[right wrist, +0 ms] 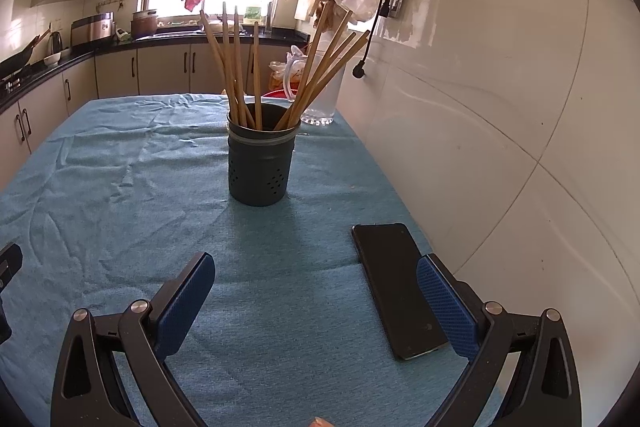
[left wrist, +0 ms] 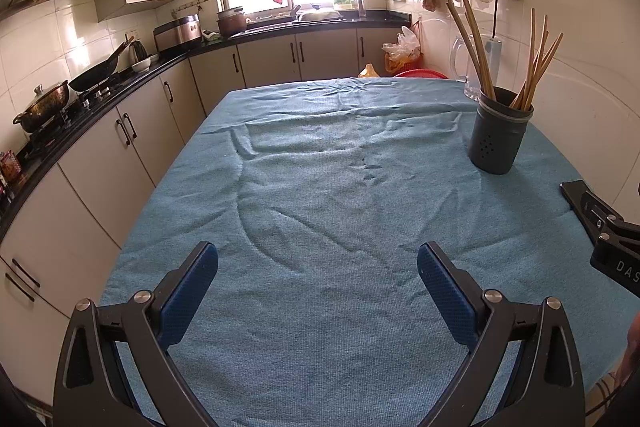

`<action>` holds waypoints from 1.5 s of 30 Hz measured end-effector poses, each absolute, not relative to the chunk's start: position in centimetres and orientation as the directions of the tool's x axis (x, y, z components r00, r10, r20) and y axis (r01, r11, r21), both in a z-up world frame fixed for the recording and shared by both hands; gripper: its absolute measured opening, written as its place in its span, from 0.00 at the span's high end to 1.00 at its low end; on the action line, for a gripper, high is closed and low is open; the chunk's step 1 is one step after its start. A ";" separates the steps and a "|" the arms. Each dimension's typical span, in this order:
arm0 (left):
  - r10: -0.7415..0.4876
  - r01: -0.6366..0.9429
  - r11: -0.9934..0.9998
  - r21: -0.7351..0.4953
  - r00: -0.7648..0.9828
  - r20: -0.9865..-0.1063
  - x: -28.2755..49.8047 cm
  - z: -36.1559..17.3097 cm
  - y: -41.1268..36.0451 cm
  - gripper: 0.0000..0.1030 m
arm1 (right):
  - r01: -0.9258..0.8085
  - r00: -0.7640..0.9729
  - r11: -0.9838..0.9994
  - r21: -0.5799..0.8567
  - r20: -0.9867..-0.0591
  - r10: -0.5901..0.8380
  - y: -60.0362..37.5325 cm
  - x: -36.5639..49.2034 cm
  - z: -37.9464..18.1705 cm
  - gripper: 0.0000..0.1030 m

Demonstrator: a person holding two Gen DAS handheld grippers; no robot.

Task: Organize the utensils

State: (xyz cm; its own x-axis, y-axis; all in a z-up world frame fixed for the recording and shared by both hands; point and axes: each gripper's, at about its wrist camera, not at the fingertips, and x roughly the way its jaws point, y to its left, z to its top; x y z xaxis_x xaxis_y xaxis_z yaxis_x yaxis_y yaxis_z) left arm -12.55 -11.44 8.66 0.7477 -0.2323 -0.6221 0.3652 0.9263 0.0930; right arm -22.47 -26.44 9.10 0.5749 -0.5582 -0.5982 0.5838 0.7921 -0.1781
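Looking across the blue cloth (left wrist: 320, 195), I judge the sorting all but done: every chopstick (right wrist: 240, 67) I can see stands in the dark holder (right wrist: 259, 163), in two fanned bunches, and none lies loose on the table. Both my tongs are spread and hold nothing. From my right tongs (right wrist: 316, 283) the holder stands straight ahead, upright, well apart from the tips; a phone (right wrist: 396, 287) lies flat just beside the right pad. From my left tongs (left wrist: 318, 271) the holder sits far off to the right, near the wall.
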 end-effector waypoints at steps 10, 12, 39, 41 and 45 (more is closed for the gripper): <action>-0.239 0.369 0.925 0.087 0.746 -0.621 -12.7 8.7 -11.3 0.03 | 0.578 0.574 0.795 -0.183 -0.601 -0.556 -26.4 -22.3 9.1 0.01; -0.238 0.368 0.926 0.088 0.747 -0.621 -12.7 8.7 -11.3 0.03 | 0.577 0.575 0.796 -0.184 -0.600 -0.556 -26.4 -22.3 9.1 0.01; -0.231 0.365 0.926 0.094 0.747 -0.623 -12.6 8.9 -11.3 0.03 | 0.560 0.575 0.808 -0.185 -0.615 -0.540 -26.0 -21.7 8.4 0.01; -0.227 0.362 0.927 0.094 0.745 -0.627 -12.3 8.8 -11.3 0.03 | 0.555 0.575 0.812 -0.181 -0.622 -0.531 -26.0 -21.5 8.1 0.01; -0.198 0.333 0.938 0.097 0.746 -0.636 -11.3 8.4 -10.6 0.03 | 0.539 0.573 0.828 -0.154 -0.653 -0.495 -26.5 -20.6 7.4 0.01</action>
